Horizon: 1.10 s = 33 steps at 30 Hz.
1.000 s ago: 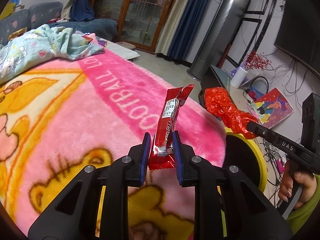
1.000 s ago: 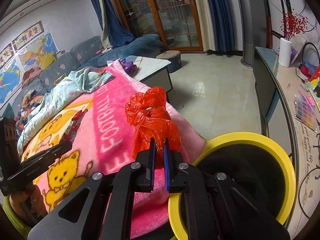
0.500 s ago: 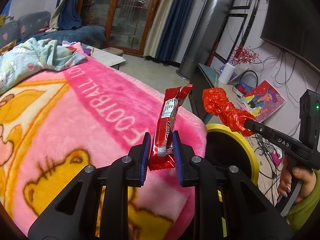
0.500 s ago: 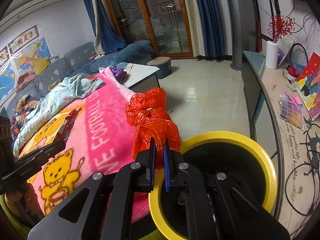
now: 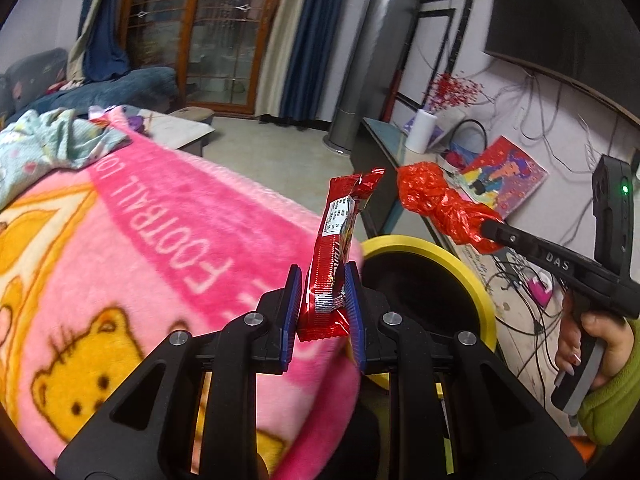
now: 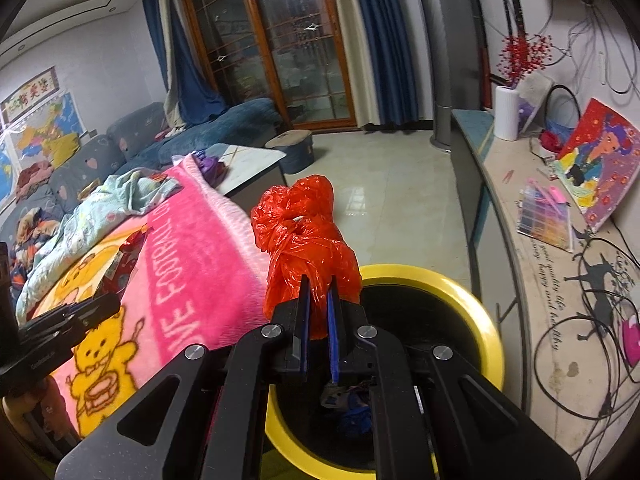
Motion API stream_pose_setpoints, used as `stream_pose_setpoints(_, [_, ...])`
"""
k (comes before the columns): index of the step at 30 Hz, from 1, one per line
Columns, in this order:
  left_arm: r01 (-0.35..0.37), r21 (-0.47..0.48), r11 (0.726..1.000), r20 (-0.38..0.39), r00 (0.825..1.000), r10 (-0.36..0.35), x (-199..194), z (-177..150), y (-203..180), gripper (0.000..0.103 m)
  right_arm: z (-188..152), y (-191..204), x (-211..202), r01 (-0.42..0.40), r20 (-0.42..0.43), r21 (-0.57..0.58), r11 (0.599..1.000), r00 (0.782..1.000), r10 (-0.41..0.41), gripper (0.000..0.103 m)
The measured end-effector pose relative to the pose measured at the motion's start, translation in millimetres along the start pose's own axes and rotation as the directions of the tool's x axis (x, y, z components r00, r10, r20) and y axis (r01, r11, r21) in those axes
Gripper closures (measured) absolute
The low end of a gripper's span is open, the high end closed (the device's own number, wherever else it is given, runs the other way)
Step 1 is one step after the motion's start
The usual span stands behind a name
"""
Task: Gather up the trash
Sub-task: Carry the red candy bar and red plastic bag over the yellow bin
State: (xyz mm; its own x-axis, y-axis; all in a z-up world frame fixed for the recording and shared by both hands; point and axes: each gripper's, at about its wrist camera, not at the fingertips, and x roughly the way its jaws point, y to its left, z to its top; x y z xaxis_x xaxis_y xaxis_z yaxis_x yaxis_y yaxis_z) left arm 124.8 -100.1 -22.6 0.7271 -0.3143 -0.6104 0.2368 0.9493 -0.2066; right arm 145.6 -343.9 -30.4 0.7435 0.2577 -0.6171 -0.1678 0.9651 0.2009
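Note:
My left gripper (image 5: pixel 322 304) is shut on a red snack wrapper (image 5: pixel 340 240) that stands up between its blue pads, over the edge of the pink blanket (image 5: pixel 140 240). My right gripper (image 6: pixel 318 312) is shut on a crumpled red plastic bag (image 6: pixel 306 232), which also shows in the left wrist view as the red bag (image 5: pixel 436 204). A yellow-rimmed black bin (image 6: pixel 476 308) stands on the floor just beyond and below both grippers, its rim (image 5: pixel 432 248) right of the wrapper. Some blue and dark trash lies inside the bin.
The pink cartoon blanket (image 6: pixel 180 264) covers the surface on the left, with a crumpled pale quilt (image 6: pixel 100 208) farther back. A low cabinet (image 6: pixel 560 280) with a picture, cables and a white vase runs along the right. Tiled floor (image 6: pixel 392 200) lies beyond the bin.
Both grippers have carried their trash to the right, off the blanket toward the yellow bin, which now sits larger and nearer under them. Both grips are unchanged.

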Motion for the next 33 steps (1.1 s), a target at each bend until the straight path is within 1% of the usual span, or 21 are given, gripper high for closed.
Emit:
stream_pose_setpoints(7, [0.039, 0.083, 0.996, -0.018, 0.999, -0.037, 9, -5, -35, 0.087, -7, -29, -12, 0.037, 0.01, 0.049, 0.998, 0.999, -0.037, 0.096])
stream_pose_setpoints(13, [0.061, 0.131, 0.989, -0.031, 0.998, -0.058, 15, -11, -53, 0.087, -14, -50, -20, 0.06, 0.009, 0.095, 0.994, 0.998, -0.062, 0.096])
stream_pose_setpoints(23, [0.092, 0.176, 0.98, -0.05, 0.995, -0.084, 28, -17, -72, 0.087, -25, -73, -22, 0.088, -0.007, 0.15, 0.985, 0.996, -0.088, 0.096])
stream_pose_setpoints(33, [0.111, 0.207, 0.972, -0.075, 0.992, -0.097, 43, -23, -86, 0.087, -32, -83, -12, 0.09, -0.052, 0.193, 0.977, 0.995, -0.081, 0.096])
